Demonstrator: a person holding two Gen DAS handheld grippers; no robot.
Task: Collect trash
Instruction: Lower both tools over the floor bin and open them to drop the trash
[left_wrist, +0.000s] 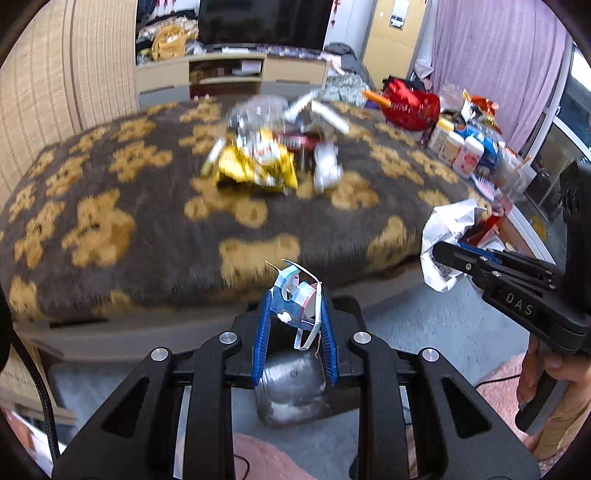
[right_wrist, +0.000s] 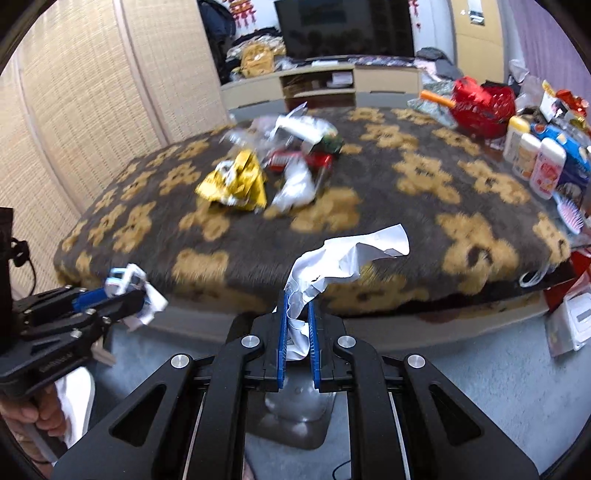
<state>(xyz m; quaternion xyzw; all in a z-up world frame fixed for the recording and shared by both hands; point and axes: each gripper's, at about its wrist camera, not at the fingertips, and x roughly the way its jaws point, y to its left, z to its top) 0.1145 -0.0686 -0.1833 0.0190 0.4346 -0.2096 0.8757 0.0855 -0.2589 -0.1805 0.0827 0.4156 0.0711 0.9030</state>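
A pile of trash (left_wrist: 273, 144) with a yellow wrapper (left_wrist: 255, 168) lies mid-table on the brown bear-print cloth (left_wrist: 110, 221); it also shows in the right wrist view (right_wrist: 280, 162). My left gripper (left_wrist: 295, 295) is shut on a crumpled blue-and-white wrapper (left_wrist: 293, 295), held in front of the table's near edge; it shows in the right wrist view (right_wrist: 125, 291) too. My right gripper (right_wrist: 297, 299) is shut on a crumpled white paper (right_wrist: 347, 254), also in front of the near edge, seen from the left wrist view (left_wrist: 447, 254).
A red bag (right_wrist: 484, 103), bottles (right_wrist: 535, 158) and a blue box (right_wrist: 565, 147) crowd the table's right end. A TV stand (right_wrist: 325, 85) stands behind. A woven screen (right_wrist: 74, 110) is at the left. White boxes (right_wrist: 569, 321) sit on the grey floor at the right.
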